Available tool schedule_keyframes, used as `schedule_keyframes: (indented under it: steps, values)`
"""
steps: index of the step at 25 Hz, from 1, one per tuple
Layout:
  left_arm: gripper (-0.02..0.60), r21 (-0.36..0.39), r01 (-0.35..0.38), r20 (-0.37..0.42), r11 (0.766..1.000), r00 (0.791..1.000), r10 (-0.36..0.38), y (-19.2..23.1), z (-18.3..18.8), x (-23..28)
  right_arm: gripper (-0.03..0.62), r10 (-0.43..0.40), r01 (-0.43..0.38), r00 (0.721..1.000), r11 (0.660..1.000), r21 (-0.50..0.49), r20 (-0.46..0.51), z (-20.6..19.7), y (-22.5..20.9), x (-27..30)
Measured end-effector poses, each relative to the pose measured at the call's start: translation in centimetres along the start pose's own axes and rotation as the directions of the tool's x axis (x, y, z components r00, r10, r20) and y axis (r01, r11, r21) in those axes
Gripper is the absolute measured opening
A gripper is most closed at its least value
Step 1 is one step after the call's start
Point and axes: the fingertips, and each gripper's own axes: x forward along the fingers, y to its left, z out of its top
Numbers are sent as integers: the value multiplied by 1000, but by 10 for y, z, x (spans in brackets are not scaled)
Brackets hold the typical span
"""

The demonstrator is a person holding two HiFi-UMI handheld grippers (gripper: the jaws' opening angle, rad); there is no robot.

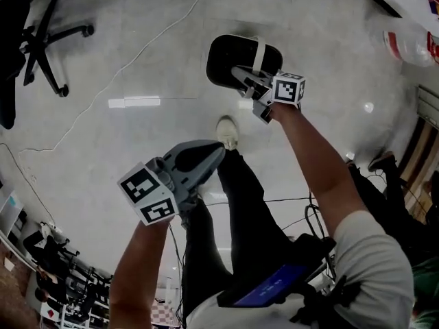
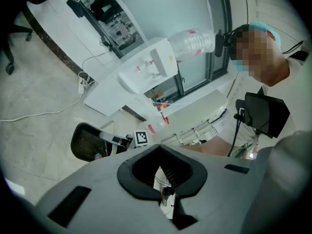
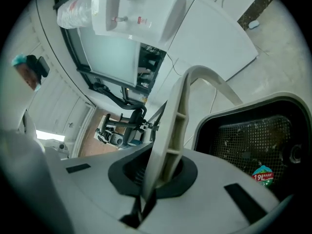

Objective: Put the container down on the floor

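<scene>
the black container (image 1: 230,57) seems low over the floor (image 1: 137,46) but is not released; setting it down and letting go remain. at left, the left gripper (image 1: 218,151) idles, fingers (image 2: 97,189) pressed together on nothing. at right, an outstretched forearm (image 1: 322,170) reaches the right gripper (image 1: 241,74) forward, fingers (image 3: 234,179) pinching the container's white handle (image 3: 170,130).

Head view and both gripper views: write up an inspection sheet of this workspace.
Surface: grey concrete floor.
Job's things: black plastic container with pale handle; cannot tell whether it touches the floor.
Clutter: white tape strip.
Grippers: right gripper shut on the handle; left gripper shut, empty.
Cables: thin white cable across the floor; black cables by the person's legs.
Surroundings: black office chair; white water dispenser.
</scene>
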Motion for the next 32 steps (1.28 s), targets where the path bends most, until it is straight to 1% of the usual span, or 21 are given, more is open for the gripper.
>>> schedule_keyframes:
  steps: [2, 5, 9, 13, 15, 16, 17, 21, 26, 29, 32]
  values:
    - [9, -5, 10, -2, 1000, 1000, -10, 2, 1, 4, 14, 24, -24, 1000, 1000, 4, -3, -5, 3, 1]
    - [10, -9, 27, -1, 1000, 1000, -27, 1, 5, 10, 14, 55, -55, 998, 998, -2, 2, -2, 9, 4]
    - [9, -8, 40, -17, 999, 999, -41, 0, 2, 12, 16, 65, -65, 998, 998, 6, 1, -4, 8, 2]
    - [11, -9, 39, -25, 999, 999, -39, 3, 0, 7, 18, 92, -92, 996, 995, 30, 0, -7, 8, 2]
    - [9, -14, 41, -25, 999, 999, -42, 2, 0, 6, 25, 91, -91, 996, 995, 36, 2, -8, 6, 1]
    - [9, -15, 42, -25, 999, 999, -43, 2, 0, 6, 77, 89, -89, 996, 995, 41, -1, -8, 5, 1]
    - [11, -15, 43, -26, 999, 999, -43, 2, 1, 5, 153, 87, -87, 996, 995, 46, -7, -9, 5, 1]
    - [11, -18, 47, -21, 999, 999, -48, 2, 1, 6, 169, 82, -80, 996, 995, 54, -25, -10, 3, -1]
    - [10, -20, 48, -22, 999, 999, -49, 1, -2, 6, 229, 77, -75, 997, 995, 73, -27, -14, 1, -11]
    - [11, -13, 54, -35, 998, 998, -55, -3, -4, 7, 241, 55, -53, 998, 994, 95, -19, -17, -1, -25]
    - [11, -4, 62, -54, 998, 997, -62, -12, -6, 6, 247, 17, -16, 1000, 995, 99, -6, -21, 0, -45]
